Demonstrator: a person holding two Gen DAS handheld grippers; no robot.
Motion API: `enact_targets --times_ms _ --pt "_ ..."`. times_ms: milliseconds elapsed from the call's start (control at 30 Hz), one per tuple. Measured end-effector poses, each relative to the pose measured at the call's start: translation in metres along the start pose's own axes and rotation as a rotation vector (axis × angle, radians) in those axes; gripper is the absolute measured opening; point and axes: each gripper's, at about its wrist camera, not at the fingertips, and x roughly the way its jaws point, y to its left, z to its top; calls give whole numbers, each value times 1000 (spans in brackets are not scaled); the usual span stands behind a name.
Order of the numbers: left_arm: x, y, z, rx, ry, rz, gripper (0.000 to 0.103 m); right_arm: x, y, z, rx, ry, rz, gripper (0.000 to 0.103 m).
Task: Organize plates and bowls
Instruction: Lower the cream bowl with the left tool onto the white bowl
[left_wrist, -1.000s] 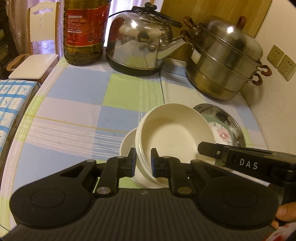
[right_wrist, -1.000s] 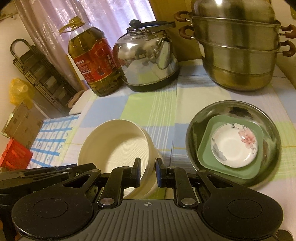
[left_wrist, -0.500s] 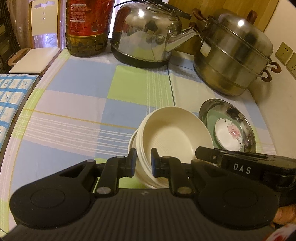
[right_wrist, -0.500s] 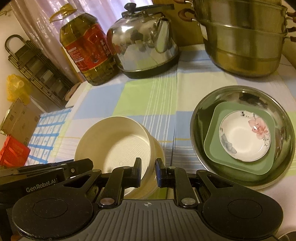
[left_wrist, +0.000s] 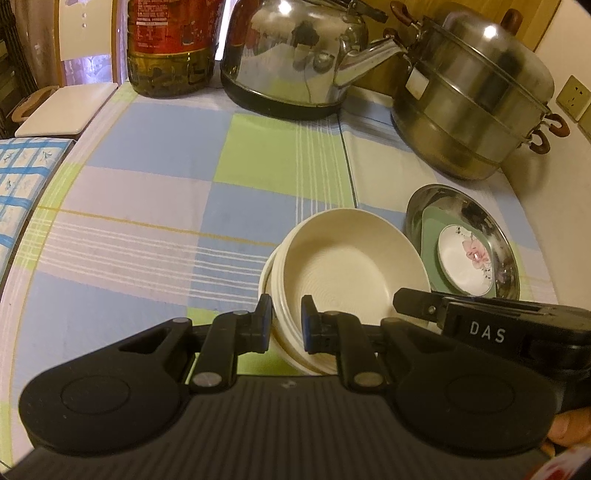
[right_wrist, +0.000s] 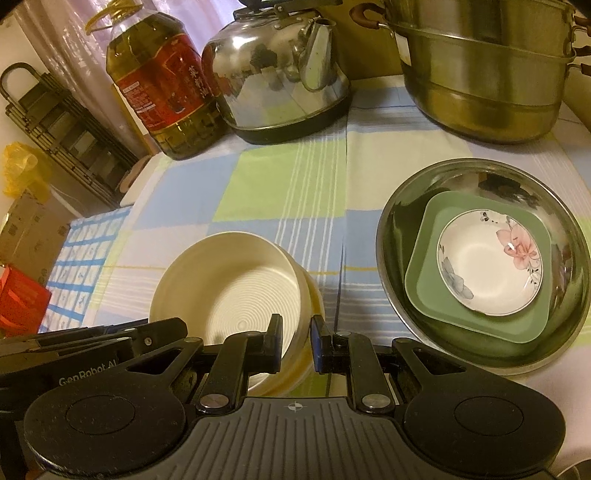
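A cream bowl (left_wrist: 351, 266) (right_wrist: 236, 280) sits nested in a matching cream dish above the checked tablecloth. My left gripper (left_wrist: 287, 325) is shut on its left rim. My right gripper (right_wrist: 296, 341) is shut on its right rim. To the right, a steel basin (right_wrist: 576, 280) (left_wrist: 417, 199) holds a green square plate (right_wrist: 424, 288) (left_wrist: 428, 229) with a small floral saucer (right_wrist: 487, 266) (left_wrist: 465, 266) on it.
At the back stand an oil bottle (right_wrist: 159, 85) (left_wrist: 170, 40), a steel kettle (right_wrist: 280, 70) (left_wrist: 295, 59) and a stacked steamer pot (right_wrist: 487, 70) (left_wrist: 472, 99). A wall runs along the right. A blue-checked cloth (right_wrist: 77, 258) hangs off the left table edge.
Both grippers have carried the cream bowl stack up and back; the views now sit higher and the kettle, bottle and pot appear closer to the top edge.
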Motion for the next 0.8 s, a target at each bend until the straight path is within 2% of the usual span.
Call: enact_targets --times_ms 567,800 --pt "3 4 1 -10 17 -26 14 2 -4 -1 35 4 -2 18" --pt "1 6 3 -14 5 -31 14 -6 -10 0 68 -48 23 17"
